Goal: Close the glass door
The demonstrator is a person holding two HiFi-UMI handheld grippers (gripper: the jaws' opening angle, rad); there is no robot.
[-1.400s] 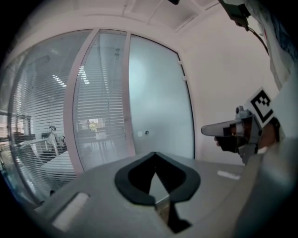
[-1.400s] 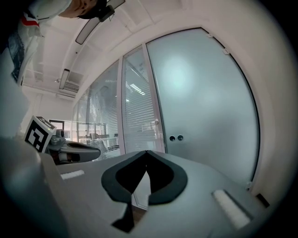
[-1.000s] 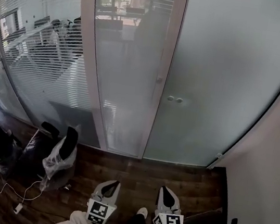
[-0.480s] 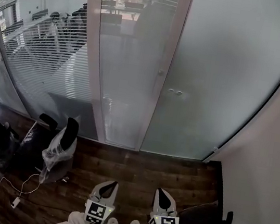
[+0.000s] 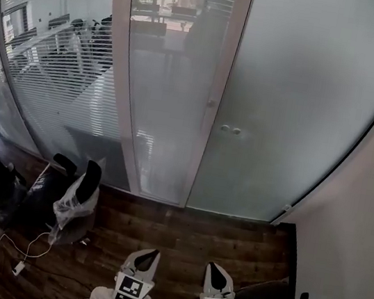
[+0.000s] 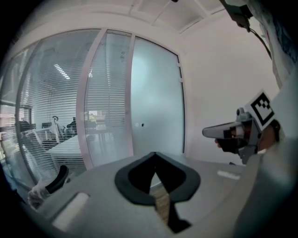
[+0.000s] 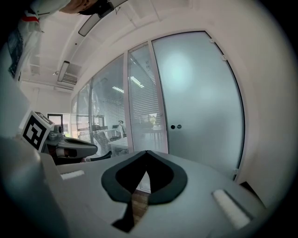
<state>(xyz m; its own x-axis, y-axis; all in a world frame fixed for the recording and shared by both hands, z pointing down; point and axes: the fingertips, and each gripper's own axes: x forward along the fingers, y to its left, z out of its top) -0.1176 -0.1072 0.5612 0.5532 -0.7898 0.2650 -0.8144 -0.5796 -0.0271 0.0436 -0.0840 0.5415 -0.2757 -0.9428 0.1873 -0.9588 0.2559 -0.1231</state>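
Head view: looks onto a frosted glass door (image 5: 285, 104), shut in its pale frame, two small knobs (image 5: 230, 130) by its left edge. Shows dark wooden floor (image 5: 195, 231) before the door, a wrapped chair (image 5: 77, 198) to its left. Finds left gripper (image 5: 154, 252) and right gripper (image 5: 211, 265) farther back from the door than a second ago. Gripper views: both clenched on nothing, facing the door.

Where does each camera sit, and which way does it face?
Head view: on the person's head, steeply down at frosted glass door and dark wooden floor; left gripper and right gripper below.
Left gripper view: on left gripper, facing the door; right gripper at right.
Right gripper view: on right gripper, facing the door; left gripper at left.
All share the door.
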